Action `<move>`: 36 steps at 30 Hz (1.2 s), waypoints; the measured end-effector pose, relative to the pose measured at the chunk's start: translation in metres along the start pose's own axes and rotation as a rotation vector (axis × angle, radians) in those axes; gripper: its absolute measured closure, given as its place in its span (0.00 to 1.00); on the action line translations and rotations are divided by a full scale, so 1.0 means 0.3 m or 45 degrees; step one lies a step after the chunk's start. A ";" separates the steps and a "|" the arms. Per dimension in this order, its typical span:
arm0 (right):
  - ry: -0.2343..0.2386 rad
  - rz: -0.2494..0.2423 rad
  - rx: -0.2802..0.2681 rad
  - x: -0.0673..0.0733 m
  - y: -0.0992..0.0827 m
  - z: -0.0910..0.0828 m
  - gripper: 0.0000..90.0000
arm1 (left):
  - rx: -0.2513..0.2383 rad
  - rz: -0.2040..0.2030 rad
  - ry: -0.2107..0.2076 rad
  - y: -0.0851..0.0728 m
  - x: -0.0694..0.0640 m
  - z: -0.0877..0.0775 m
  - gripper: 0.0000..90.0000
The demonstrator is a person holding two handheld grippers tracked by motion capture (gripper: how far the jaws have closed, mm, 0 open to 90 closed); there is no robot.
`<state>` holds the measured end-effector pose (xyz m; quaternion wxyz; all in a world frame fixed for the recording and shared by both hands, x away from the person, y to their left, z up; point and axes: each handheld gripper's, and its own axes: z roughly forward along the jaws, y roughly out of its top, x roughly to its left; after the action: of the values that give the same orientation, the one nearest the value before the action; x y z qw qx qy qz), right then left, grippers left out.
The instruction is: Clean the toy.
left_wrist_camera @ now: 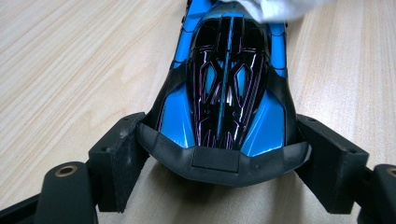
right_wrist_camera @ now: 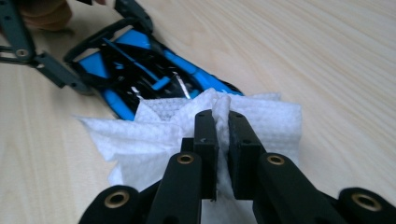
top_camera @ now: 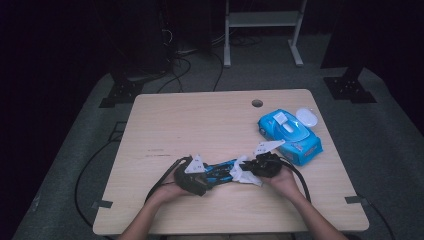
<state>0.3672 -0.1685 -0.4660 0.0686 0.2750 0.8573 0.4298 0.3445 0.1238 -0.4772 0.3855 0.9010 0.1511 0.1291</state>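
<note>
Lying near the front edge of the light wooden table (top_camera: 200, 120), the glossy blue-and-black toy racing car (left_wrist_camera: 224, 88) was clamped at one end by the left gripper (left_wrist_camera: 224, 163). The right gripper (right_wrist_camera: 222, 140) was closed on a crumpled white wet wipe (right_wrist_camera: 154, 135), which rested on the car's other end. I judge the wiping had only begun; most of the body remained to clean. The covered end was hidden. A blue wipes pack (top_camera: 290, 132) lay nearby.

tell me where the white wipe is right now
The white wipe is pinched in the right claw, lying against the far end of the blue toy car, near the table's front edge in the high view.
</note>
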 end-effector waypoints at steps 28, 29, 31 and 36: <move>0.091 0.009 -0.009 0.022 0.009 0.004 0.92 | -0.002 -0.052 -0.019 -0.009 0.008 0.008 0.23; 0.096 0.003 -0.012 0.024 0.011 0.005 0.92 | -0.003 -0.049 -0.018 -0.009 0.007 0.008 0.23; 0.074 -0.007 -0.001 0.020 0.006 0.003 0.91 | -0.007 -0.051 -0.013 -0.009 0.005 0.009 0.23; 0.023 0.039 0.006 -0.001 -0.016 -0.012 0.92 | -0.003 -0.049 -0.010 -0.008 0.006 0.010 0.22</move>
<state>0.3641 -0.1736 -0.4675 0.0535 0.2844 0.8545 0.4314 0.3467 0.1240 -0.4807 0.3896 0.8980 0.1667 0.1183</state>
